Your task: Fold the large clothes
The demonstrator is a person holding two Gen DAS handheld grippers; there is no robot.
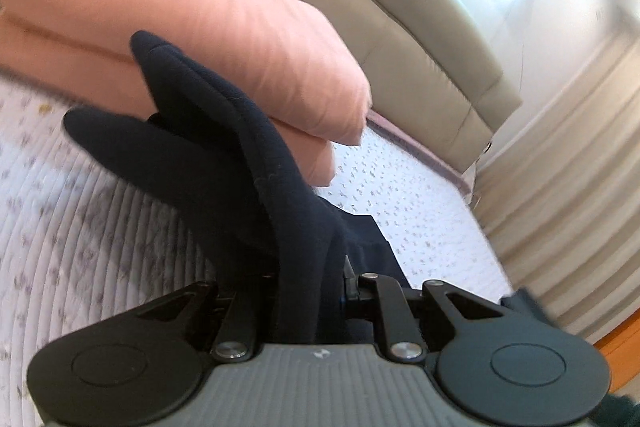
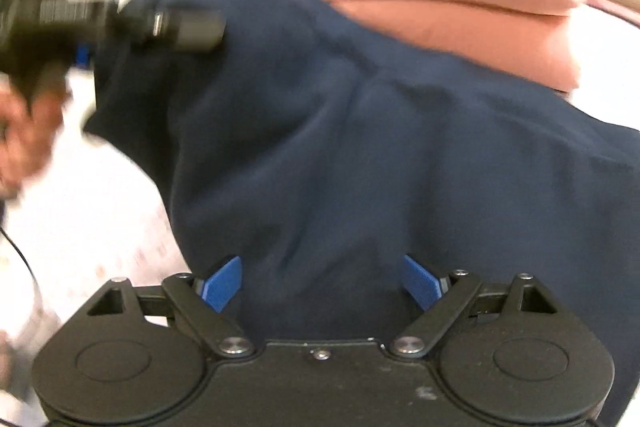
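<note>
A navy garment (image 1: 240, 155) rises in folds from between the jaws of my left gripper (image 1: 308, 267), which is shut on a bunched edge of it. The cloth hides its fingertips. In the right wrist view the same garment (image 2: 360, 147) drapes as a broad dark sheet, lifted at its upper left corner by the left gripper (image 2: 172, 27). My right gripper (image 2: 320, 283) is open, its blue pads (image 2: 222, 283) spread wide on either side of the cloth's near part.
The garment lies on a bed with a white printed quilt (image 1: 80, 227). A folded pink blanket (image 1: 200, 19) sits behind it against a beige padded headboard (image 1: 360, 7). Pale curtains (image 1: 560, 147) hang at the right. A person's hand (image 2: 24, 131) holds the left gripper.
</note>
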